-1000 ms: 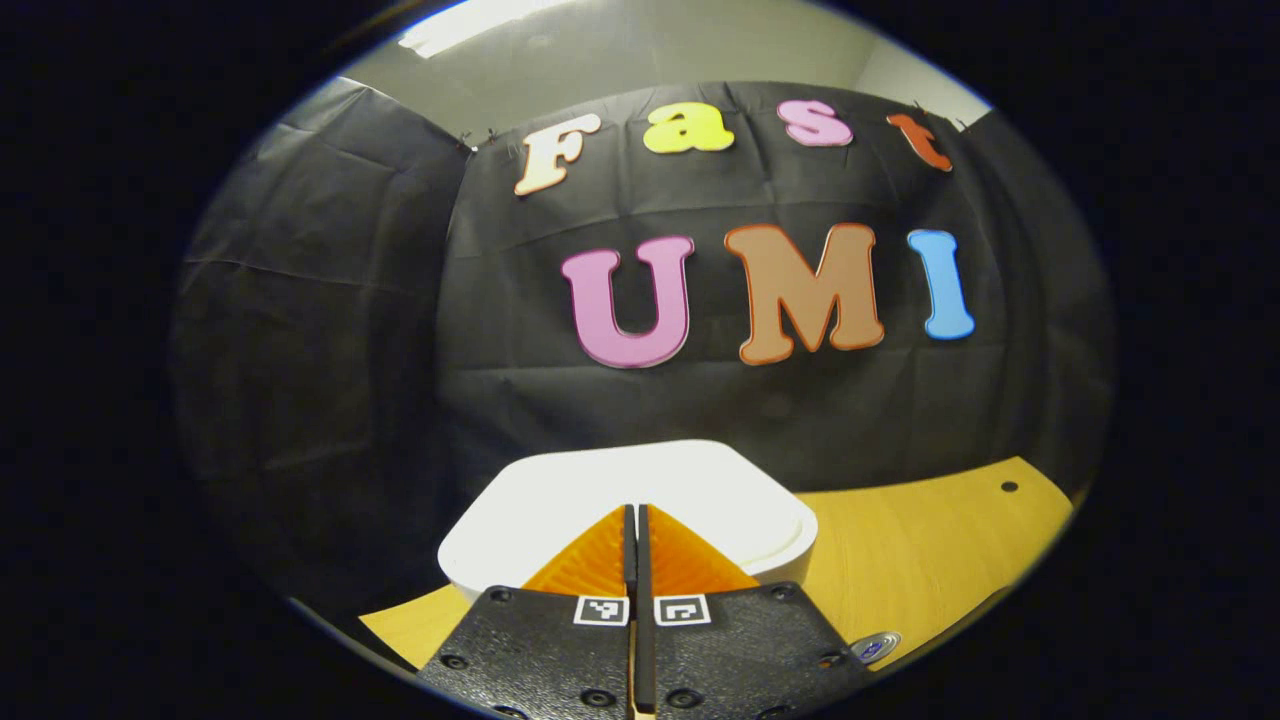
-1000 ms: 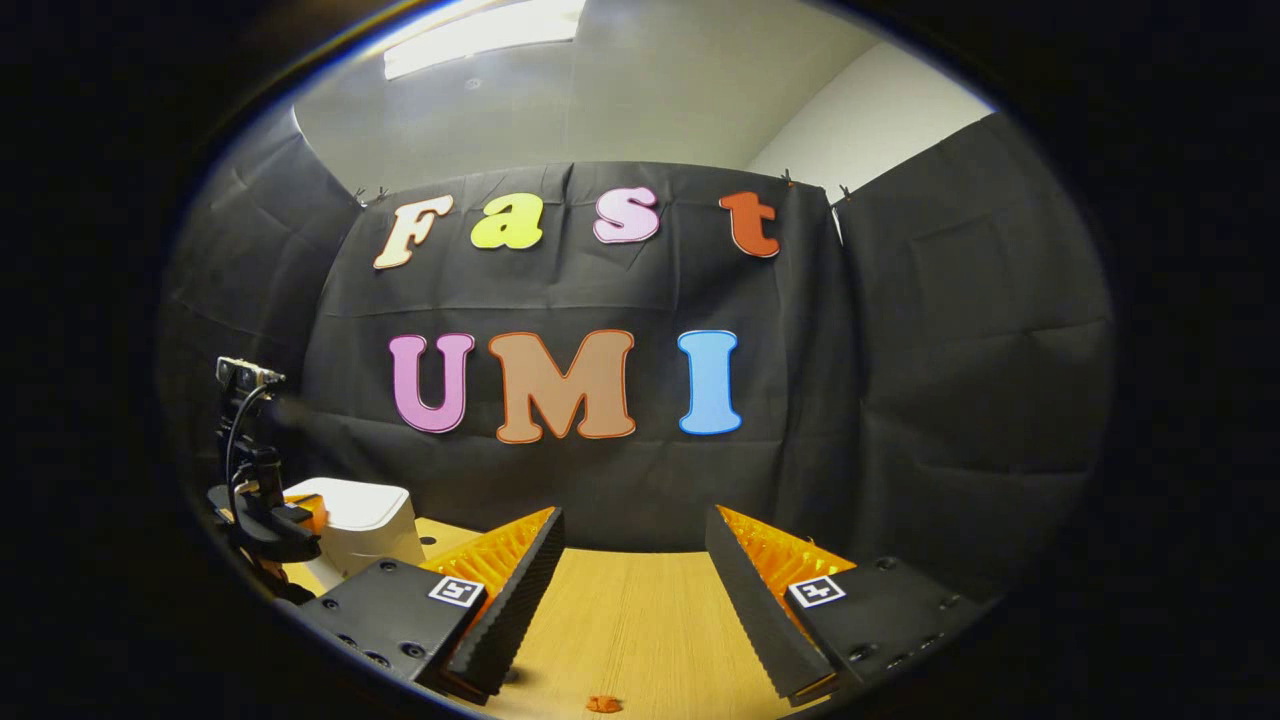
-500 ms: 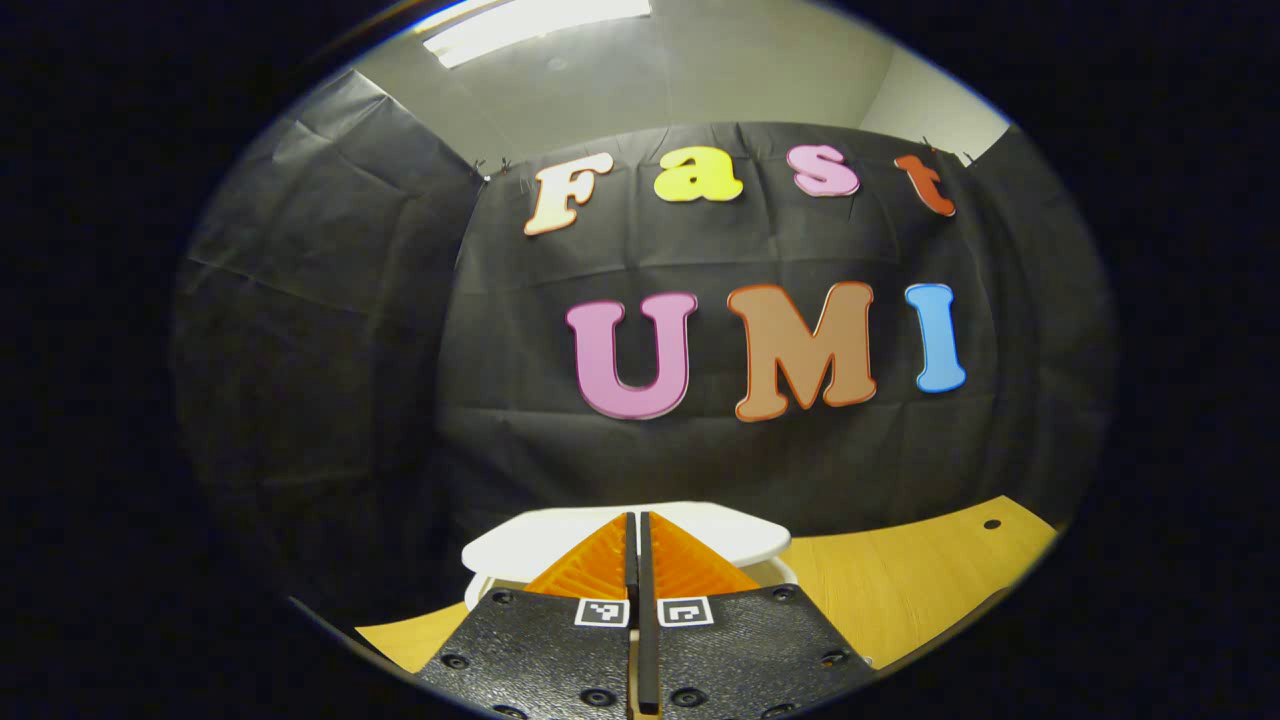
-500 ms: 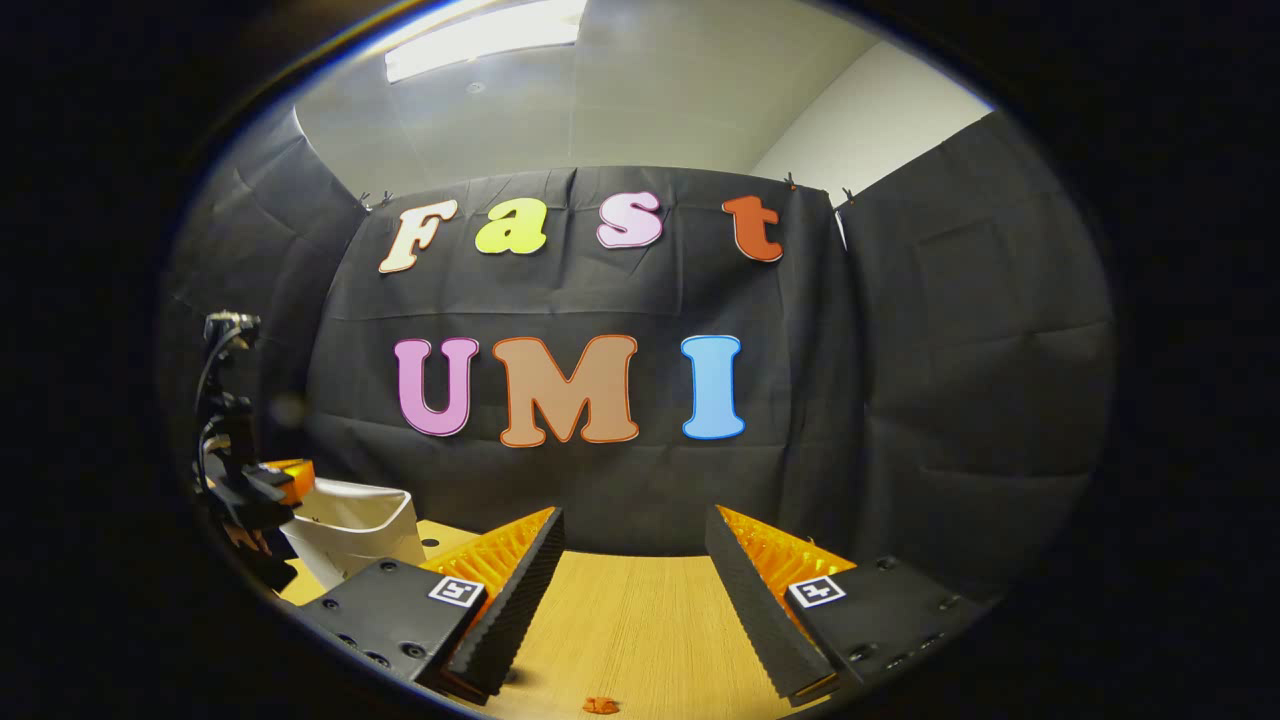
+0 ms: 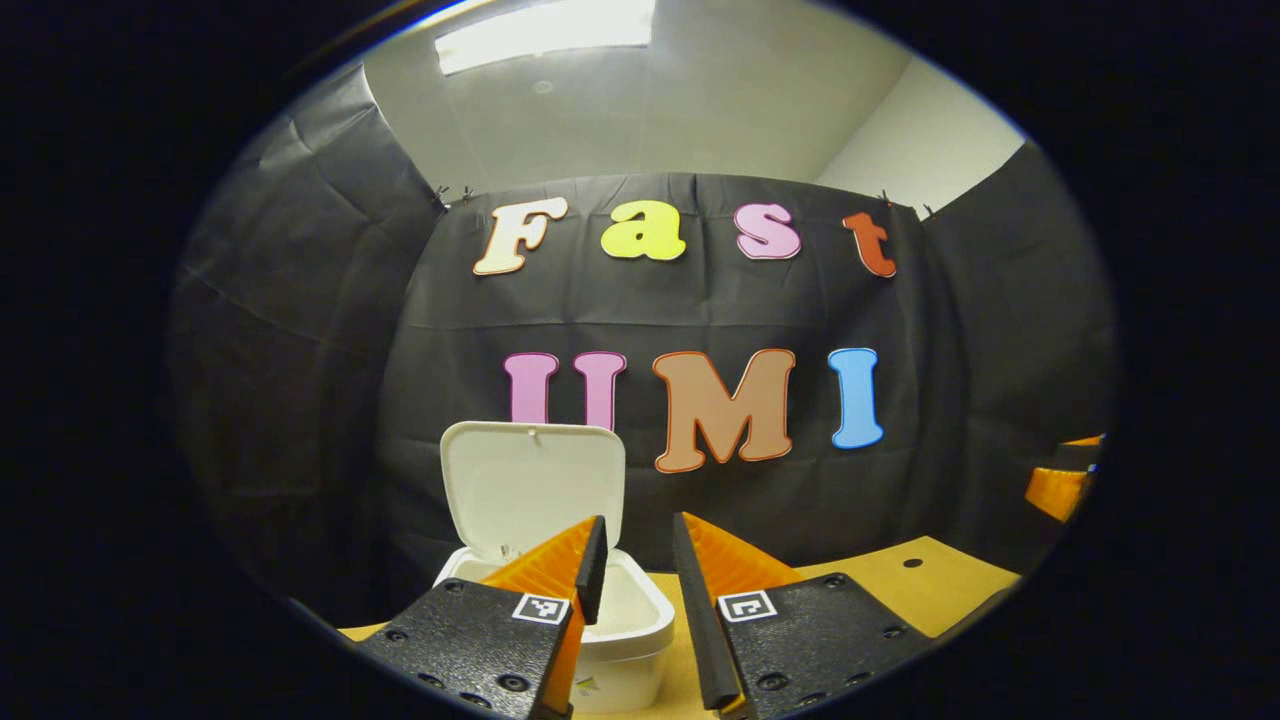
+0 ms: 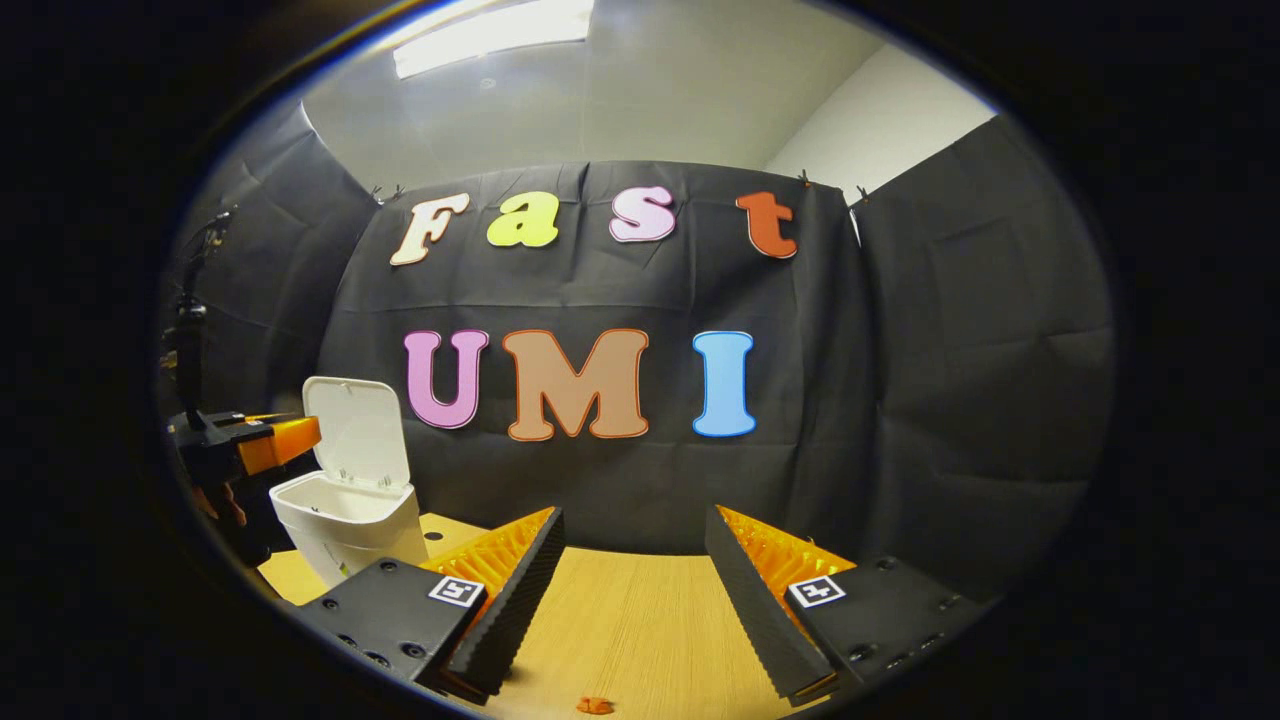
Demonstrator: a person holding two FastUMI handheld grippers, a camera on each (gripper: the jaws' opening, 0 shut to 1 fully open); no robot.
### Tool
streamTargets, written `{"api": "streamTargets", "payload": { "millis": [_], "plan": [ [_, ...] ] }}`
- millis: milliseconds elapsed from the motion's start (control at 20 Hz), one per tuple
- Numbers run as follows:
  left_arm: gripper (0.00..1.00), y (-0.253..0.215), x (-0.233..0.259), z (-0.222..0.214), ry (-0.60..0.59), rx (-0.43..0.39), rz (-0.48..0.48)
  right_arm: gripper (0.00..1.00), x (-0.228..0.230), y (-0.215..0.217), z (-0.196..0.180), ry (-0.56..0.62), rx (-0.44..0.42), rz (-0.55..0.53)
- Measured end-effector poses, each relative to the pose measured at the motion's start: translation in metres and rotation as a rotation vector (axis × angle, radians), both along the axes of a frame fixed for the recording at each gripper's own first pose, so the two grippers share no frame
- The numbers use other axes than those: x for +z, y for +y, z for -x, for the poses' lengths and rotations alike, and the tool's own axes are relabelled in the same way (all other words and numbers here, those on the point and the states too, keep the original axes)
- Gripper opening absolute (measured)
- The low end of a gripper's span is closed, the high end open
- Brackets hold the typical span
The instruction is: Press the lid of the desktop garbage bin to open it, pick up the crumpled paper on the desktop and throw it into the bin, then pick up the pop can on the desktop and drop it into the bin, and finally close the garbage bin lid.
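Bin (image 5: pixel 610 640) partly behind left claw (image 5: pixel 634 560), lid (image 5: pixel 533 485) upright, inside unseen

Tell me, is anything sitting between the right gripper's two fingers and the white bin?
Nothing. In the right gripper view the right gripper is open over bare wooden table, and the bin stands off to its left, lid up.
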State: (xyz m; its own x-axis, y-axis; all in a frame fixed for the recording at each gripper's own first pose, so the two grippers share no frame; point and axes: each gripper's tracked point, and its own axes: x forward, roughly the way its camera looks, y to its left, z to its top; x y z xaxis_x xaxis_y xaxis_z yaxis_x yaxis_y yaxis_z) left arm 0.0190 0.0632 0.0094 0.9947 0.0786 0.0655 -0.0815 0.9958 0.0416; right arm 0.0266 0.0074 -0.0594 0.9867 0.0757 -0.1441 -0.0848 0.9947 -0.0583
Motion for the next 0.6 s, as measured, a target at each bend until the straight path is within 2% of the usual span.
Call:
{"api": "streamTargets", "payload": {
  "millis": [50,100,150,200,250,300,350,400,600],
  "plan": [
    [0.50,-0.006,0.000,0.003,0.004,-0.014,0.002,0.97,-0.004,0.001,-0.001,0.007,0.003,-0.001],
    [0.52,-0.012,-0.002,0.005,0.007,-0.025,0.003,0.97,-0.007,0.002,-0.002,0.015,0.007,-0.002],
    [0.70,-0.016,-0.003,0.008,0.010,-0.032,0.006,0.97,-0.010,0.002,-0.003,0.022,0.010,0.000],
    [0.71,-0.021,-0.003,0.011,0.011,-0.044,0.013,0.94,-0.014,0.003,-0.005,0.028,0.014,0.002],
    [0.79,-0.025,-0.004,0.014,0.014,-0.052,0.021,0.95,-0.018,0.004,-0.005,0.036,0.018,0.006],
    [0.77,-0.029,-0.006,0.017,0.017,-0.062,0.027,0.95,-0.023,0.006,-0.006,0.046,0.023,0.009],
    [0.80,-0.032,-0.008,0.019,0.022,-0.069,0.032,0.97,-0.030,0.007,-0.005,0.058,0.028,0.012],
    [0.84,-0.036,-0.011,0.022,0.029,-0.075,0.036,0.95,-0.038,0.009,-0.006,0.074,0.033,0.016],
    [0.88,-0.042,-0.020,0.031,0.056,-0.085,0.067,0.97,-0.085,0.016,-0.006,0.172,0.061,0.047]
  ]
}}
